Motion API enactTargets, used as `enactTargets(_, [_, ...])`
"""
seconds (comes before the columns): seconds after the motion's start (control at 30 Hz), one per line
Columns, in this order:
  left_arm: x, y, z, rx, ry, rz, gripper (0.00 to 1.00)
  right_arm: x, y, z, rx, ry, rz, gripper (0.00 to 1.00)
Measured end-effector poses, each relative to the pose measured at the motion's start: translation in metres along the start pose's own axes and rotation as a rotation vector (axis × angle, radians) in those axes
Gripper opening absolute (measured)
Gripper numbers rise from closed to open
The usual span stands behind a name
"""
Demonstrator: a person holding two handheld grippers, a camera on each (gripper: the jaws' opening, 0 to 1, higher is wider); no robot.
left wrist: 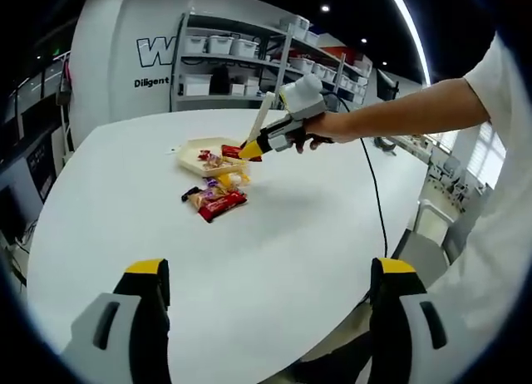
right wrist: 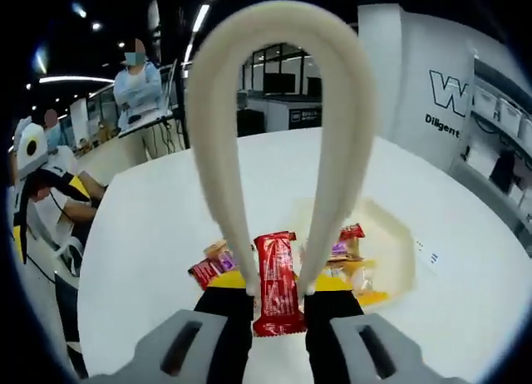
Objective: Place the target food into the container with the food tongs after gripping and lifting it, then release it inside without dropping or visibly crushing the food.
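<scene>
Two tools are in your hands. Your right tongs (right wrist: 278, 297) grip a cream, smooth, U-shaped pair of food tongs (right wrist: 283, 110), whose loop arches high in the right gripper view and whose two slim arms come down to either side of a red wrapped snack bar (right wrist: 277, 280). The bar is long, flat and glossy, crimped at the top end, and it stands upright between the arm tips, pinched there and clear of the bench (right wrist: 150, 234). Behind and below it lies a pale, shallow, rectangular tray (right wrist: 399, 251) with rounded corners, holding several small shiny packets in red, purple and yellow; a few more packets (right wrist: 212, 263) lie on the bench just beside the tray's near edge. In the left gripper view, you see the same bar (left wrist: 231, 151) held at the tray's (left wrist: 189, 155) near side, above it, with the loose packets (left wrist: 214, 199) in a small heap in front. Your left tongs (left wrist: 270, 288) stand wide open, yellow-tipped, holding nothing, well apart from the food, over the smooth white round-edged bench.
</scene>
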State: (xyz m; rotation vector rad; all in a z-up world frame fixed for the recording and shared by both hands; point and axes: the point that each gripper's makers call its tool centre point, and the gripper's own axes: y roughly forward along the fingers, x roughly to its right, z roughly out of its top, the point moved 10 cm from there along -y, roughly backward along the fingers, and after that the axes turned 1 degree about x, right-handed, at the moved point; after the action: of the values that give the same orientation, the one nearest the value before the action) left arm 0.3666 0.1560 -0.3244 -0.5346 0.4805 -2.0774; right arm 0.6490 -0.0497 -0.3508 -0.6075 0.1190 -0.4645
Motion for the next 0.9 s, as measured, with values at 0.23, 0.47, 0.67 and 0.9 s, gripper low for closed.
enactTargets(0.23, [0.001,0.003,-0.001,-0.004,-0.005,-0.005,0.99,0.031,0.017,-0.003,-0.021,0.061,-0.054,0.17])
enactTargets(0.47, [-0.001,0.006,0.000,-0.011,-0.013,-0.001,0.99,0.043,0.029,-0.012,-0.065,0.062,-0.076,0.17])
enactTargets(0.67, [-0.002,0.008,0.002,-0.014,-0.021,0.001,0.99,0.053,0.045,-0.017,-0.099,0.065,-0.082,0.17])
enactTargets(0.9, [-0.003,0.010,0.002,-0.021,-0.029,0.005,0.99,0.055,0.060,-0.023,-0.122,0.065,-0.084,0.17])
